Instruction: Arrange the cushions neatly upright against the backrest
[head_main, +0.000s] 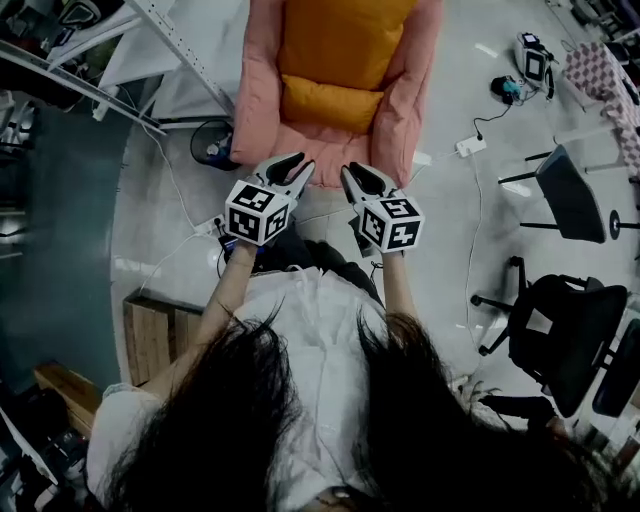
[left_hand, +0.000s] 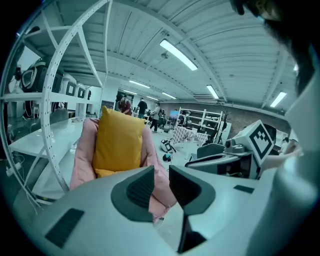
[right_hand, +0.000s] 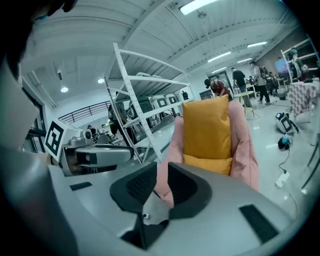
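Note:
A pink armchair (head_main: 262, 90) stands ahead of me on the floor. One large yellow cushion (head_main: 340, 35) stands upright against its backrest. A smaller yellow cushion (head_main: 330, 102) lies across the seat in front of it. My left gripper (head_main: 295, 170) and right gripper (head_main: 355, 178) hover side by side short of the chair's front edge, touching nothing. Each has only a narrow gap between its jaws, with nothing in it. The left gripper view shows the upright cushion (left_hand: 119, 142) beyond the left gripper (left_hand: 161, 172). The right gripper view shows it (right_hand: 207, 130) beyond the right gripper (right_hand: 162, 170).
A dark round bin (head_main: 212, 143) sits left of the chair, beside white shelving (head_main: 180, 50). A power strip (head_main: 470, 146) and cables lie on the floor to the right. Black office chairs (head_main: 565, 335) stand at right, a wooden crate (head_main: 155, 335) at left.

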